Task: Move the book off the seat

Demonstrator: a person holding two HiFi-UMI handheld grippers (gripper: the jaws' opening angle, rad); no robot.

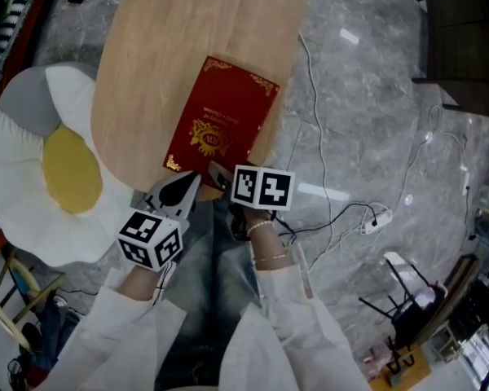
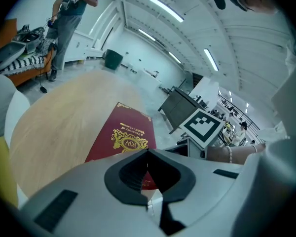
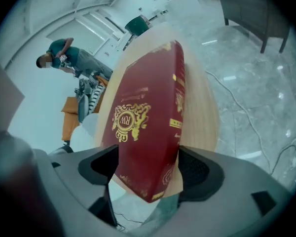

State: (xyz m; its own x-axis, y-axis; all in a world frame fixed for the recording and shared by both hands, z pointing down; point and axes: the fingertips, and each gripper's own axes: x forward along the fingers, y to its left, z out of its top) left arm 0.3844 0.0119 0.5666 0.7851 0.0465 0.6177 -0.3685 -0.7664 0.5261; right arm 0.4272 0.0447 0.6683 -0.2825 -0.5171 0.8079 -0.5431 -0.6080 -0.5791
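One book (image 1: 224, 116) lies on the seat (image 1: 147, 55), not yet moved off; your right tool (image 3: 148, 172) straddles its corner wide, while your left tool (image 2: 148, 154) is closed.

White, loose sleeves (image 1: 297, 328) down to the wrists, faded blue jeans (image 1: 220, 287) below. Pale bead bracelet (image 1: 259, 227) and thin bangles (image 1: 270, 259) on the right wrist. Pale grey shells with dark pads on the left gripper (image 1: 187, 184) and right gripper (image 1: 218, 174), each topped by a cube (image 1: 262, 188) of black-and-white square markers.
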